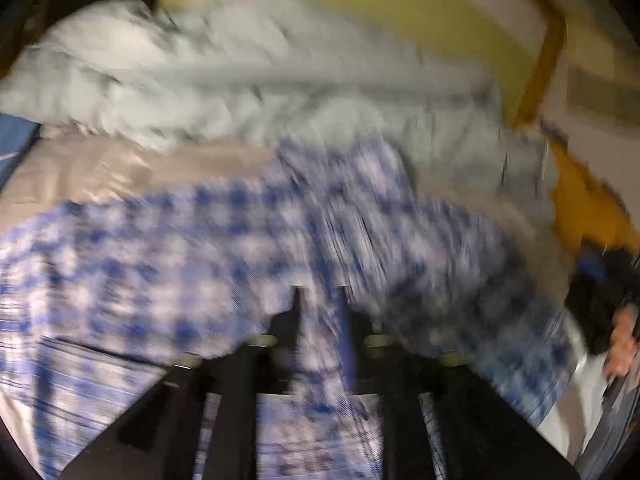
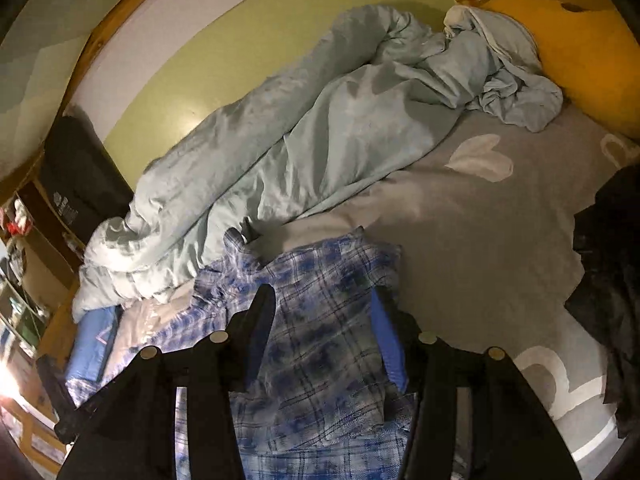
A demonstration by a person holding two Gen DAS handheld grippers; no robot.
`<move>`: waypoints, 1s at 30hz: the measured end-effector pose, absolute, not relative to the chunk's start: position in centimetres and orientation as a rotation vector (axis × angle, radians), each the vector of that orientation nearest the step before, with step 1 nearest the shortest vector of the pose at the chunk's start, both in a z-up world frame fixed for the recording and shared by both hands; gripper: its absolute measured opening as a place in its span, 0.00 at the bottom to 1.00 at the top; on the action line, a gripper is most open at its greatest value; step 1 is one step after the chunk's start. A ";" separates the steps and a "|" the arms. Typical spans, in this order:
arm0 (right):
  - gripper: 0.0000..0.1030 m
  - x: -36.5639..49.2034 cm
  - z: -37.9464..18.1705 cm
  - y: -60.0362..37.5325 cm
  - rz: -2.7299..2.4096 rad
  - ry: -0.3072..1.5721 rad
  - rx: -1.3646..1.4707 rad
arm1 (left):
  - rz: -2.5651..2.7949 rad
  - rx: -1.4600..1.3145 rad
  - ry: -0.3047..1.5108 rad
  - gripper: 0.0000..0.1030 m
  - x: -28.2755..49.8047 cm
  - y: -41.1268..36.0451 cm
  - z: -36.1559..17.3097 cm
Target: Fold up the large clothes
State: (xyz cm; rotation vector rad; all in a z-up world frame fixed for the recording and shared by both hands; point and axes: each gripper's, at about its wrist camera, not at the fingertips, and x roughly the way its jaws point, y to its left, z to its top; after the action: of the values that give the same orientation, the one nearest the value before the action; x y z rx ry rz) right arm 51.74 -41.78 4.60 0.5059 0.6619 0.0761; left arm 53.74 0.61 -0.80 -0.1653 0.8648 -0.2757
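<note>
A blue-and-white plaid shirt [image 2: 320, 360] lies rumpled on the bed's near side; it shows as a blurred spread [image 1: 160, 260] in the left wrist view. My right gripper [image 2: 322, 302] hovers over it, jaws wide apart, and its blue pad [image 2: 386, 340] shows bare with the cloth lying between the fingers. My left gripper [image 1: 320, 300] stands over the same shirt with a narrow gap between its dark fingers, plaid fabric showing through the gap. That view is heavily blurred. A person's hand [image 1: 622, 344] shows at its right edge.
A crumpled pale blue duvet [image 2: 320, 128] runs along the far side of the bed by the green wall. A grey blanket [image 2: 480, 240] with white shapes covers the mattress, with an orange pillow [image 2: 592, 64] at the head. Dark clothing [image 2: 608, 272] lies at the right edge.
</note>
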 end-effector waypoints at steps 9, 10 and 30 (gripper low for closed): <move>0.48 52.1 3.8 -41.8 0.060 0.685 0.493 | -0.384 -0.144 1.233 0.63 60.3 -3.9 -5.8; 0.48 52.2 3.8 -41.9 0.056 0.686 0.494 | -0.411 -0.121 1.250 0.52 60.7 -4.4 -5.3; 0.48 52.2 4.4 -40.7 0.010 0.670 0.422 | 0.148 0.049 0.617 0.05 54.0 3.7 4.4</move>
State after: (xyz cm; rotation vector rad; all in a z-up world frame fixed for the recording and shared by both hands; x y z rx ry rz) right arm 52.22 -40.72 4.43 0.4216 0.6700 0.0102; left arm 54.00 3.68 4.37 0.0489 0.6175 0.1481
